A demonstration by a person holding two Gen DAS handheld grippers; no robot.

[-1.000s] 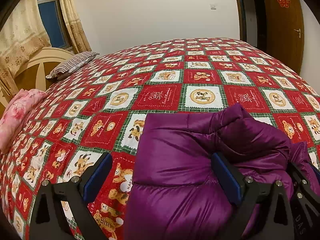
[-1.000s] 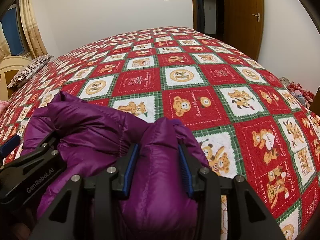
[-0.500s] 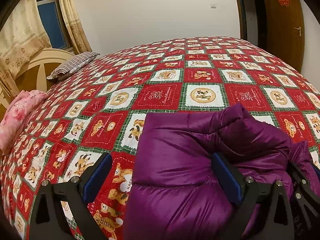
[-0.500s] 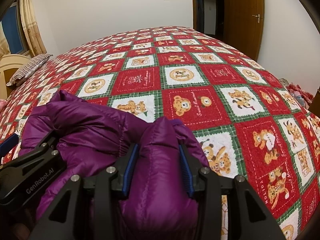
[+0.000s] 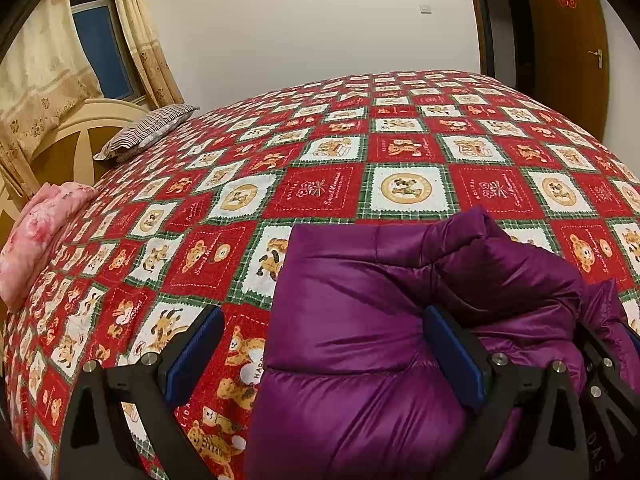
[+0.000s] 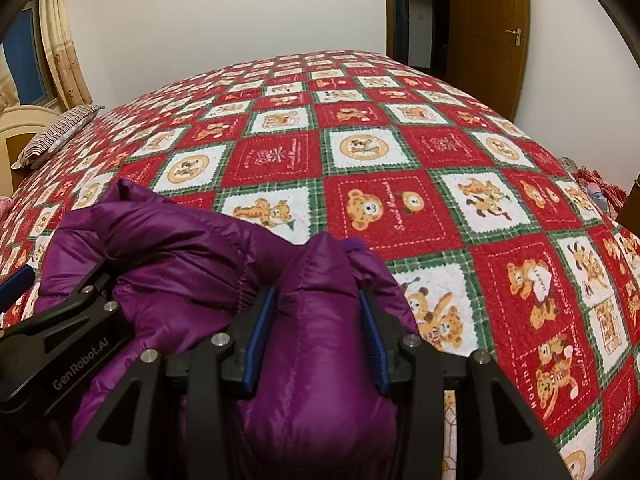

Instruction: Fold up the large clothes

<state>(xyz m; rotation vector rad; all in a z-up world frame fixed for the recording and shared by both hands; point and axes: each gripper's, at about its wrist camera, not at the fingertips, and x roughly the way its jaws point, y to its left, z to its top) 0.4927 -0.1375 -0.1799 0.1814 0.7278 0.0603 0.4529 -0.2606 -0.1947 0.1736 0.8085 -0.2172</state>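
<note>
A purple padded jacket (image 5: pixel 384 304) lies bunched on the red patchwork bedspread (image 5: pixel 328 188) near the front edge. My left gripper (image 5: pixel 324 344) is open wide, its jaws far apart over the jacket's left part, the right finger resting on the fabric. My right gripper (image 6: pixel 316 328) is shut on a thick fold of the jacket (image 6: pixel 316 312). The left gripper's black body (image 6: pixel 60 344) shows at the left of the right wrist view, beside the jacket. The right gripper's frame shows at the right edge of the left wrist view (image 5: pixel 608 364).
A striped pillow (image 5: pixel 144 132) and a pink bundle (image 5: pixel 36 232) lie at the bed's left by the wooden headboard (image 5: pixel 64 148). Curtains (image 5: pixel 140 40) hang behind. A wooden door (image 6: pixel 492 36) stands at the far right. Clothes (image 6: pixel 596 188) lie on the floor right.
</note>
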